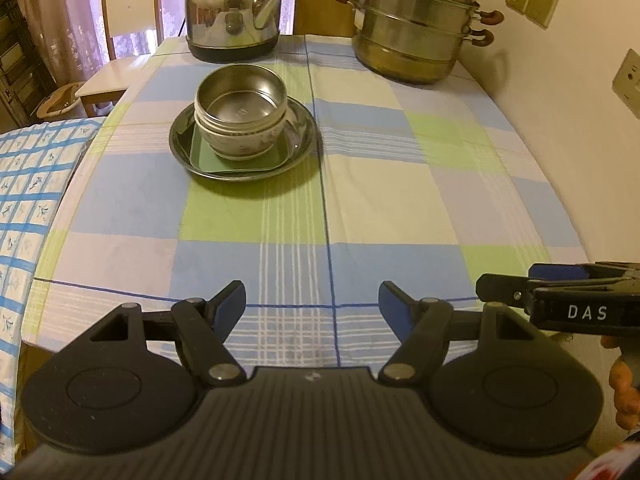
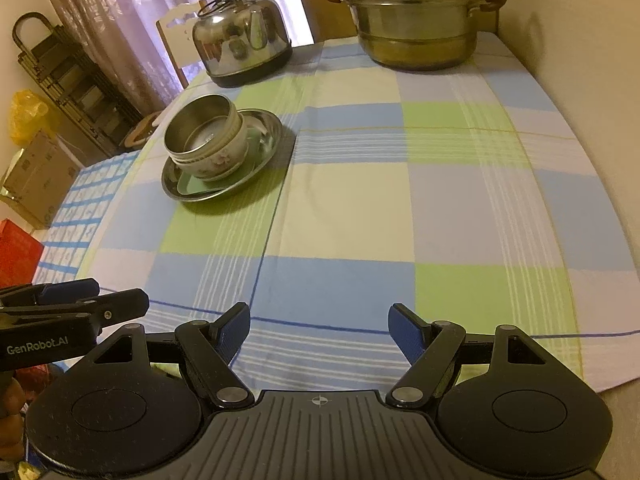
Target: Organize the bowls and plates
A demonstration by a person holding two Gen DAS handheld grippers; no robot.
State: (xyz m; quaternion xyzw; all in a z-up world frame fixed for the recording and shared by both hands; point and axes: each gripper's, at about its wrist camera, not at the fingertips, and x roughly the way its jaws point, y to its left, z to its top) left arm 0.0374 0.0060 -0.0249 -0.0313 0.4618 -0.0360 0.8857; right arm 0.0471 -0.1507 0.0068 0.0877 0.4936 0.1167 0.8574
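A steel bowl (image 1: 241, 98) sits nested in a floral ceramic bowl (image 1: 240, 142), on a green square plate (image 1: 208, 156), inside a round steel plate (image 1: 301, 136). The same stack shows in the right wrist view: steel bowl (image 2: 200, 130), ceramic bowl (image 2: 220, 162), green plate (image 2: 188, 184), steel plate (image 2: 268, 136). My left gripper (image 1: 312, 304) is open and empty, over the near table edge, well short of the stack. My right gripper (image 2: 319, 328) is open and empty, near the front edge, to the right of the stack. It also shows in the left wrist view (image 1: 560, 296).
A steel kettle (image 1: 232, 12) and a stacked steamer pot (image 1: 416, 28) stand at the table's far end. A checked cloth (image 1: 360, 200) covers the table. A chair (image 1: 120, 40) stands at the far left. A wall with sockets (image 1: 532, 0) is on the right.
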